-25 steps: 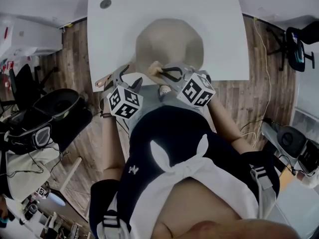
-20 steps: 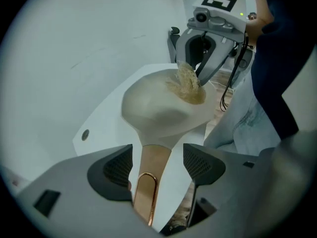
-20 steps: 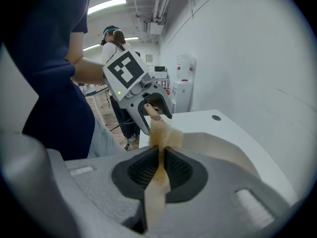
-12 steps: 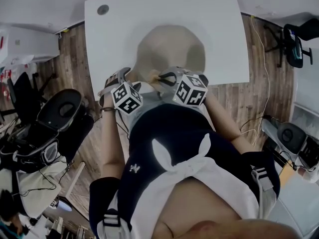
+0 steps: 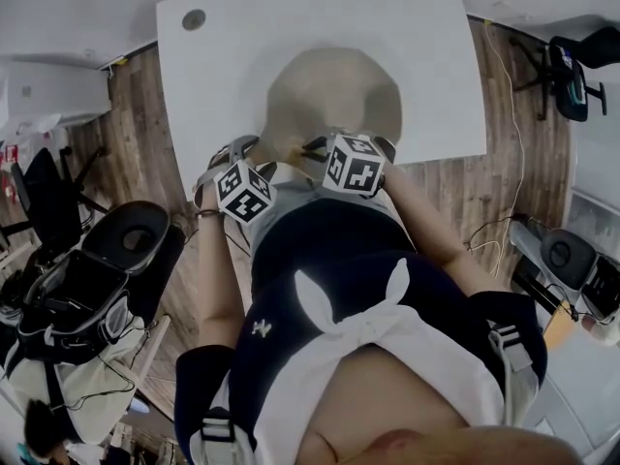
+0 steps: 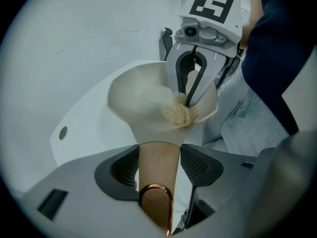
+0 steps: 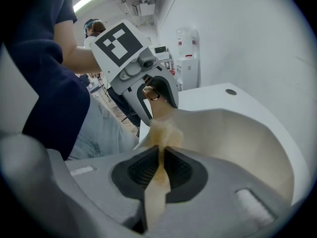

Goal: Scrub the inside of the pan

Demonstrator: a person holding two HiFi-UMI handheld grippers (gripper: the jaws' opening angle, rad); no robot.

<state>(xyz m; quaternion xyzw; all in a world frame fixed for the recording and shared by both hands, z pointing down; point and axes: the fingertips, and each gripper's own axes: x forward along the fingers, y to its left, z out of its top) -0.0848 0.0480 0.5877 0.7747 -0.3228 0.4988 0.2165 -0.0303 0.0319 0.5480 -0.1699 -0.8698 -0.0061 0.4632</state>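
From above, a person (image 5: 329,269) holds the left gripper (image 5: 250,158), its jaws just closing further on the handle, and the right gripper (image 5: 320,150) at the near rim of a beige pan (image 5: 334,90) on a white table (image 5: 223,56).

Beige pan (image 5: 334,90), straw-coloured scrubber (image 6: 179,115), white table (image 5: 436,46)

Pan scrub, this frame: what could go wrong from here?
1. The left gripper holds the smooth, tapering handle, its jaws having just closed further on it. Hard scrubbing may twist the pan in that grip.
2. The right gripper pinches the scrubber by a thin edge, so it may pull free against the pan wall.
3. The pan sits close to the table's near edge and could slide off.
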